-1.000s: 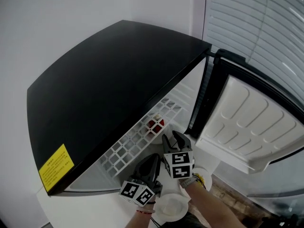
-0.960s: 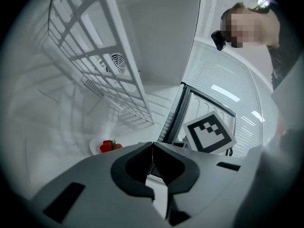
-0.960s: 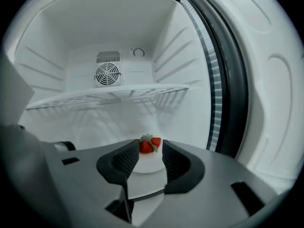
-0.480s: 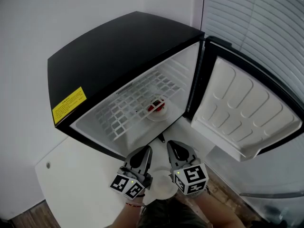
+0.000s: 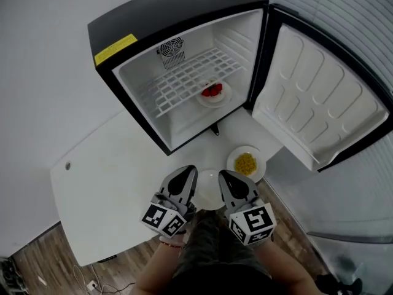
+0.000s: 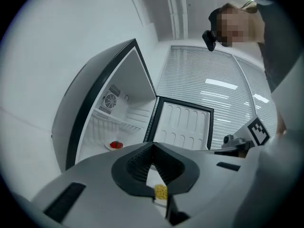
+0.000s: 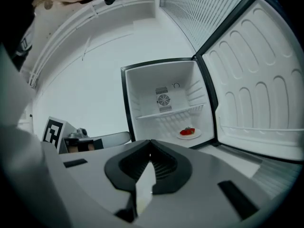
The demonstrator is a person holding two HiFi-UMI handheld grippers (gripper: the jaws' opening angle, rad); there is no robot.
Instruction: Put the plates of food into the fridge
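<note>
A: Orientation of the plates?

B: All are round, so no long axis is recorded; each lies flat. The plate of red food [image 5: 213, 93] is seen on the wire shelf [image 5: 178, 85] inside the fridge [image 5: 153, 11]. The plate of yellow food [image 5: 246, 163] is on the table [image 5: 110, 189] near its right edge. A third white plate [image 5: 208, 188] lies between the grippers.

A: Change since a second ago?

B: The left gripper [image 5: 187, 173] and right gripper [image 5: 226, 176] have been drawn back from the fridge mouth. The left jaws are together. The right jaws have just been closing and now meet, with nothing held.

A: Room?

B: Open wire is noted left of the red plate, and the door [image 5: 313, 103] is swung wide.
</note>
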